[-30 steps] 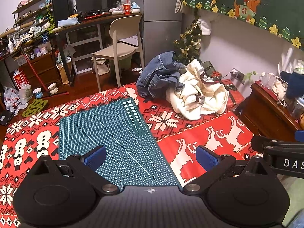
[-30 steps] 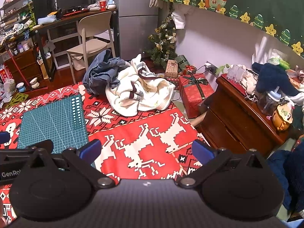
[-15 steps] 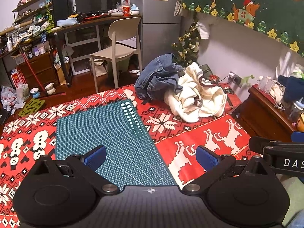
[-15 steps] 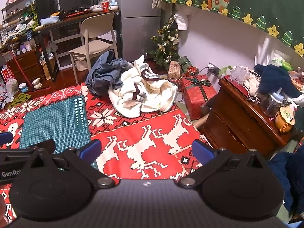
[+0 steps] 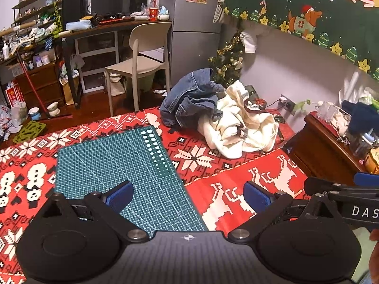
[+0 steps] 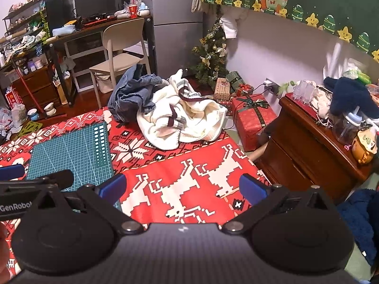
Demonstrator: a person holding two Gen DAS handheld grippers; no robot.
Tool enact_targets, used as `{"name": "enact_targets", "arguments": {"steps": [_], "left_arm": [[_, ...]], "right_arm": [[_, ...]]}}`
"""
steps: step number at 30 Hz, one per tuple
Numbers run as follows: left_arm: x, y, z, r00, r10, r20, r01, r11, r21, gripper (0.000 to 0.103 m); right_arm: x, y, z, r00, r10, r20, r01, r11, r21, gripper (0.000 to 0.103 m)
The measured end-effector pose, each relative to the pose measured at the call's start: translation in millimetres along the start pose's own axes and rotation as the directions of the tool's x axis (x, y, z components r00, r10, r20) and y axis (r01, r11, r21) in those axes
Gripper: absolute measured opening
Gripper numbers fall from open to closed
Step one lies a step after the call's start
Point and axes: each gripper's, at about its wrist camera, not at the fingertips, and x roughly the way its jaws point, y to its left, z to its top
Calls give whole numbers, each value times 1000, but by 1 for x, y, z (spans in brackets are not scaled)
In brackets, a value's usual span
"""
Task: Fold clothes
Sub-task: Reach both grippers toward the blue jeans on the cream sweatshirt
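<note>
**Both grippers hang empty over the red cloth, clothes heaped at the far edge**

A red Christmas-pattern cloth [image 5: 236,172] with white snowflakes, reindeer and snowmen covers the work surface. On its left part lies a green cutting mat [image 5: 113,163], flat, its gridded face up. At the far edge of the cloth sits the heap of clothes: a cream-white sweater [image 6: 189,120] with dark trim, crumpled, and a blue denim garment [image 6: 132,94] bunched up just to its left, the two touching and partly overlapping. Both lie unfolded, well apart from the grippers.

The left gripper [image 5: 188,194] hovers above the near right corner of the mat, its jaws spread wide, nothing between the blue pads [image 5: 118,195]. The right gripper [image 6: 181,188] hovers over the reindeer band of the cloth, jaws likewise spread wide and empty. Each gripper shows at the edge of the other's view.

Beyond the cloth stand a beige chair [image 5: 139,64], a small Christmas tree [image 6: 210,56] and a red wrapped gift box [image 6: 253,118].
</note>
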Motion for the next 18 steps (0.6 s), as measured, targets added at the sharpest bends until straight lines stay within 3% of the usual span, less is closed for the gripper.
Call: {"name": "enact_targets", "arguments": {"steps": [9, 13, 18], "left_arm": [[25, 14, 4, 988, 59, 140, -54, 998, -43, 101], [41, 15, 14, 992, 36, 123, -40, 999, 31, 101], [60, 22, 17, 995, -10, 101, 8, 1000, 13, 101]], "right_arm": [[38, 0, -1, 999, -27, 18, 27, 1000, 3, 102], [60, 2, 0, 998, -57, 28, 57, 998, 1, 102], [84, 7, 4, 997, -37, 61, 38, 999, -13, 102]]}}
